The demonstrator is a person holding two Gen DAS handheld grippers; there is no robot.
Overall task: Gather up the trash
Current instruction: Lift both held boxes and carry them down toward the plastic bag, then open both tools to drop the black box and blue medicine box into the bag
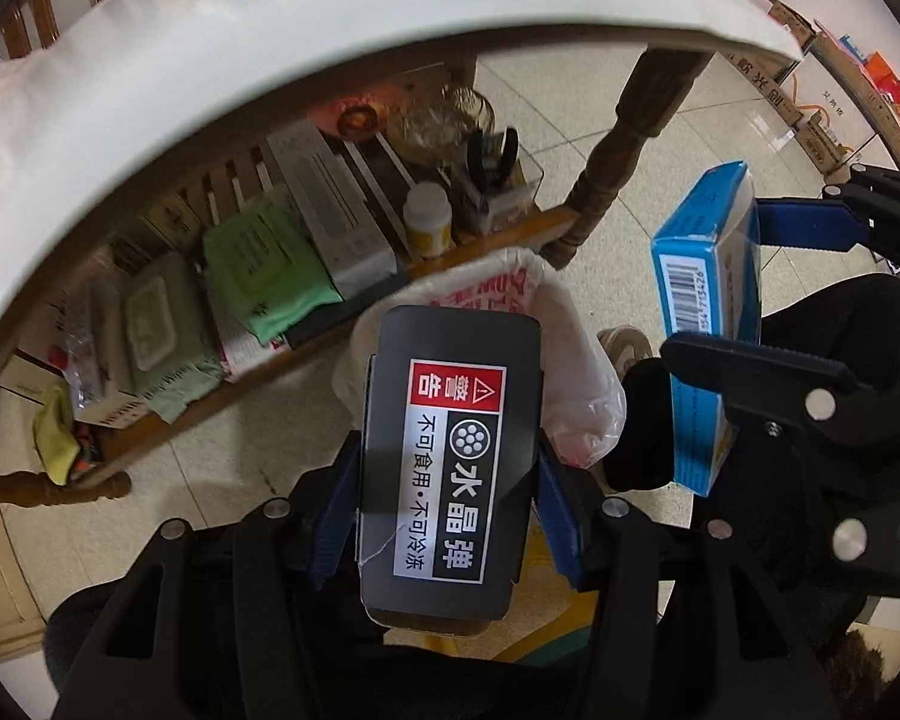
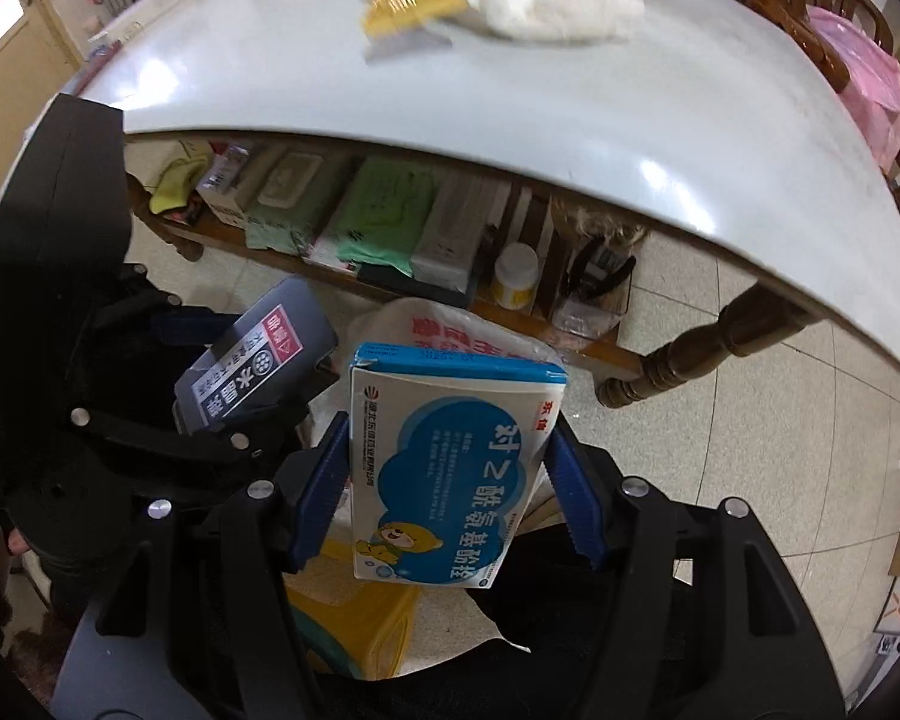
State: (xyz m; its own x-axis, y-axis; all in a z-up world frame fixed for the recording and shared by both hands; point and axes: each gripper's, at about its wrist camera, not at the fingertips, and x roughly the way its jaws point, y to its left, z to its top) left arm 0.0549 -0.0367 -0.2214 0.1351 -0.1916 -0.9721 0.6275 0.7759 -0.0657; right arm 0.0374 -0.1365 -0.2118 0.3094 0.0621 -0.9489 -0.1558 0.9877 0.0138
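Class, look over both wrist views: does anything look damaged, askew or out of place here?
Mostly tidy. The black box in the left gripper has a torn, scuffed lower edge. The blue box, clamped in the right gripper, looks intact. Crumpled wrappers lie loose on the white table.

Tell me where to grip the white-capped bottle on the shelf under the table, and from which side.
Grip the white-capped bottle across its round body below the cap, coming in level from the open floor side. It stands upright at the shelf's front edge; the tabletop overhangs it, blocking a top approach.
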